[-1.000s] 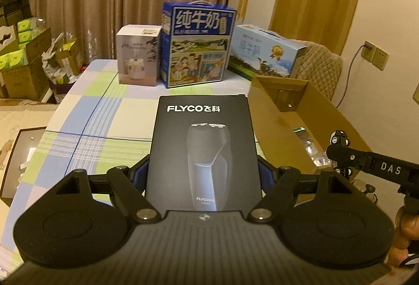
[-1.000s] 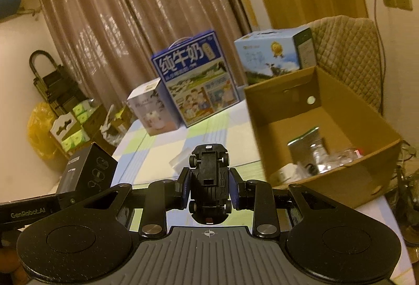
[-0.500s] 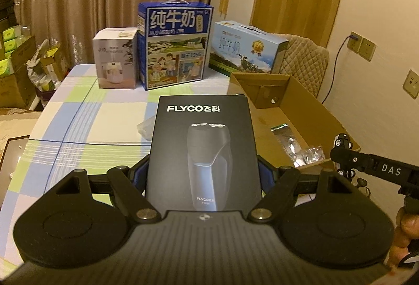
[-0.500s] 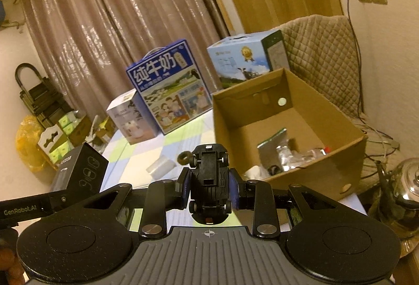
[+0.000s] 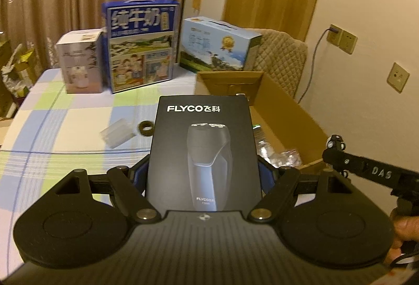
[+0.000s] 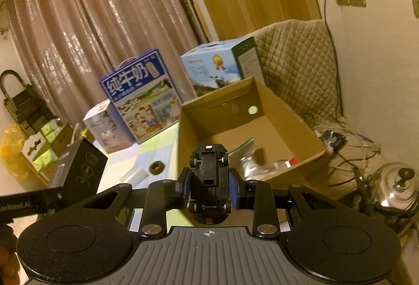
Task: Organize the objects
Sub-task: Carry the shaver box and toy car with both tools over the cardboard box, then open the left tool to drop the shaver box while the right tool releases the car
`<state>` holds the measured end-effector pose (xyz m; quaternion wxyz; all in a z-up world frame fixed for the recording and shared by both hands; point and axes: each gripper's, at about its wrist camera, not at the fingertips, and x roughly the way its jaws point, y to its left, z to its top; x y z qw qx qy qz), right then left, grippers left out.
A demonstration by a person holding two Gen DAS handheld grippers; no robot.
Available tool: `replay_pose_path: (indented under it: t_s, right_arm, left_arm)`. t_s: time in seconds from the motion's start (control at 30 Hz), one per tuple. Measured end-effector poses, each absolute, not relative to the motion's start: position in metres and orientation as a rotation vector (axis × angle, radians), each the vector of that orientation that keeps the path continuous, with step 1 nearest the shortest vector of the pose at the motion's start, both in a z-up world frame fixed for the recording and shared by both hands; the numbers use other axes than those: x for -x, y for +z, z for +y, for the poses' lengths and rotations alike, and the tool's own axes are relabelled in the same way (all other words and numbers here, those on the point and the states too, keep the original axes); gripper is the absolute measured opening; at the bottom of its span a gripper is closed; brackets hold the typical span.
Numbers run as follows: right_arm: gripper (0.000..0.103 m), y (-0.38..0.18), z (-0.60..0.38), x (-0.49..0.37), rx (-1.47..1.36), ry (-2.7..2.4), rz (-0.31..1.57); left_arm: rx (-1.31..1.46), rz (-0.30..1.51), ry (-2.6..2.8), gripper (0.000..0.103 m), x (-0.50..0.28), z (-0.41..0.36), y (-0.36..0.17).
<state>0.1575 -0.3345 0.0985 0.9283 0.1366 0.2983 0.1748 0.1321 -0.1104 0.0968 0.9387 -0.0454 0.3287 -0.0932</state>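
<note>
The left hand-held gripper (image 5: pixel 203 175) is clamped on a black FLYCO shaver box (image 5: pixel 203 151), its blue-padded fingers (image 5: pixel 138 175) pressing both long sides, and holds the box upright in the air above the near part of the checked tabletop (image 5: pixel 60 125). The right hand-held gripper (image 6: pixel 209 192) grasps a small black toy car (image 6: pixel 209 175), underside facing the camera, wheels showing on both sides; it hangs near the left wall of the open cardboard box (image 6: pixel 288 125), which stands at the right edge of the tabletop. Inside that box lie clear plastic bags (image 6: pixel 262 162), blurred. On the tabletop, left of the cardboard box, a small clear plastic container (image 5: pixel 116 133) lies just beside a dark ring (image 5: pixel 145 128). At the far side stand a white carton (image 5: pixel 80 65), a tall blue milk carton (image 5: pixel 141 44) and a lighter blue milk carton (image 5: pixel 220 48). A hand (image 5: pixel 404 227) shows at the right edge of the left wrist view.
</note>
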Motion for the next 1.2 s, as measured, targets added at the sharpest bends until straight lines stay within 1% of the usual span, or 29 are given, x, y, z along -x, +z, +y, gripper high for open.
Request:
replay_pose_path:
  t_s: [0.33, 0.73, 0.77, 0.8, 0.97, 1.2]
  right_arm:
    - [0.027, 0.104, -0.366, -0.197, -0.248, 0.311, 0.606]
    - [0.027, 0.092, -0.385, -0.238, -0.233, 0.276, 0.631]
    - [0.027, 0.090, -0.385, -0.240, -0.234, 0.277, 0.637]
    - [0.027, 0.089, -0.384, -0.241, -0.234, 0.276, 0.640]
    - [0.027, 0.085, -0.383, -0.245, -0.236, 0.277, 0.648]
    - [0.027, 0.088, -0.375, -0.245, -0.240, 0.303, 0.649]
  left_arm:
    - [0.089, 0.666, -0.286, 0.076, -0.186, -0.171, 0.103]
    - [0.074, 0.671, -0.346, 0.077, -0.247, -0.223, 0.085]
    - [0.080, 0.673, -0.352, 0.079, -0.252, -0.225, 0.083]
    - [0.082, 0.679, -0.355, 0.087, -0.255, -0.225, 0.080]
    - [0.054, 0.671, -0.331, 0.087, -0.256, -0.212, 0.078]
    - [0.063, 0.688, -0.259, 0.087, -0.247, -0.163, 0.074]
